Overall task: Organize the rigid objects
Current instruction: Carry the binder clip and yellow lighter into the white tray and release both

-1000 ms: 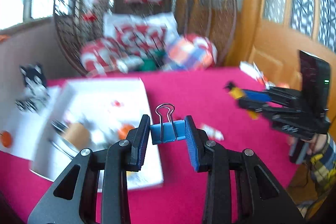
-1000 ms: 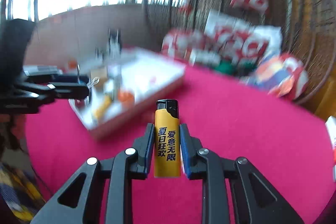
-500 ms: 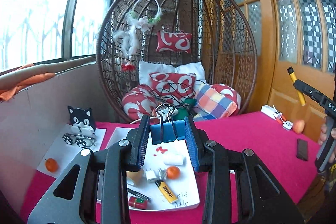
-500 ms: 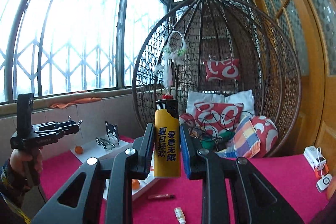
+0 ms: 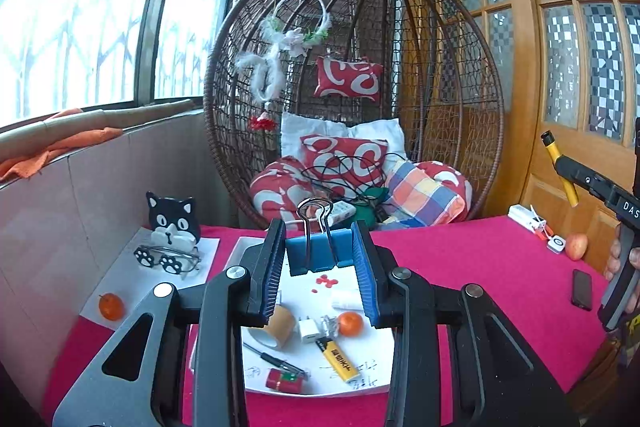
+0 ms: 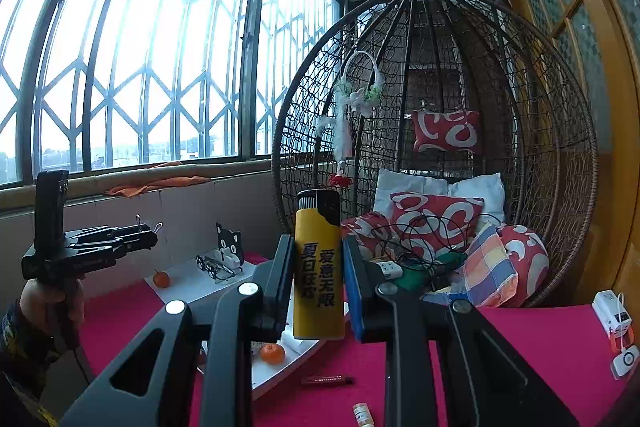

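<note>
While both grippers are hanging above the red counter point(image 5: 460, 267), each is pointing nearly level, tipped slightly downward toward the hanging wicker chair point(image 5: 360, 67). The left gripper point(image 5: 320, 263) is sitting with its jaws partly closed, clamping a blue binder clip point(image 5: 318, 253) by its two flat sides; the clip's wire handles are standing upright, and its wide body is running across between the pads. Below it, the white tray point(image 5: 384, 383) is lying on the counter, carrying a second yellow lighter point(image 5: 338, 359), a small orange point(image 5: 350, 323), a white plug, a tape roll and a red item.

The right gripper point(image 6: 318, 279) is holding its jaws nearly closed, pinching a yellow lighter point(image 6: 319, 267). The lighter's long axis is standing vertical, black cap and metal guard on top, printed face toward the camera, base reaching below the pads.

In the right wrist view, a hand point(image 6: 48, 303) is gripping the left tool's handle at lower left. Both held items are hanging clear of the counter.
</note>
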The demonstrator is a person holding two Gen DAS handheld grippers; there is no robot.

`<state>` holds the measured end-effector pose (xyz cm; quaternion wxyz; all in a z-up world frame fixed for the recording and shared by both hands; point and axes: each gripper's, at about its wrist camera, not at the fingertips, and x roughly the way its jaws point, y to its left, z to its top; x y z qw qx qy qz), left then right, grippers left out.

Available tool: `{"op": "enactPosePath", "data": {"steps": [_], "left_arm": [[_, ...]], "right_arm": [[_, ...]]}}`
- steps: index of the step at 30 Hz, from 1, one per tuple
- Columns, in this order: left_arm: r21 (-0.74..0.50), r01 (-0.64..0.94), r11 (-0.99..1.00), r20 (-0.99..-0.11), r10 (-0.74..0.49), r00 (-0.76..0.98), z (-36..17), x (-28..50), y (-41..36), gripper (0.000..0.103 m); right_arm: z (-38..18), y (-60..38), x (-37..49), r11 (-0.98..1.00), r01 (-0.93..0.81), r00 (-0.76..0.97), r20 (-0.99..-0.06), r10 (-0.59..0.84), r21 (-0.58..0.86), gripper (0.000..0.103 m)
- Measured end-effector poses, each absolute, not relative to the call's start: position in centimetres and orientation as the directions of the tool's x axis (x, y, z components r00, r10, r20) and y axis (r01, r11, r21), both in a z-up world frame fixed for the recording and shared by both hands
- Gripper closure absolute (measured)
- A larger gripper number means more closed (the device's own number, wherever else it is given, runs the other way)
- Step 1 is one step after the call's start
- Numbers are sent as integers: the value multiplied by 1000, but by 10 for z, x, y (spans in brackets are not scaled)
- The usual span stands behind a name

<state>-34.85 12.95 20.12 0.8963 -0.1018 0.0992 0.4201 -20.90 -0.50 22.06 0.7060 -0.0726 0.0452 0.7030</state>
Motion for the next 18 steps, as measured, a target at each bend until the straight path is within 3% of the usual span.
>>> {"op": "enactPosePath", "data": {"steps": [12, 18], "left_arm": [[-107, -784, 611, -281, 738, 613, 203, -360, 161, 70], [-132, -762, 634, -359, 686, 633, 198, -343, 205, 70]], "right_arm": [[214, 38, -228, -60, -997, -46, -233, 971, -54, 80], [206, 73, -242, -109, -993, -91, -285, 954, -46, 80]]}}
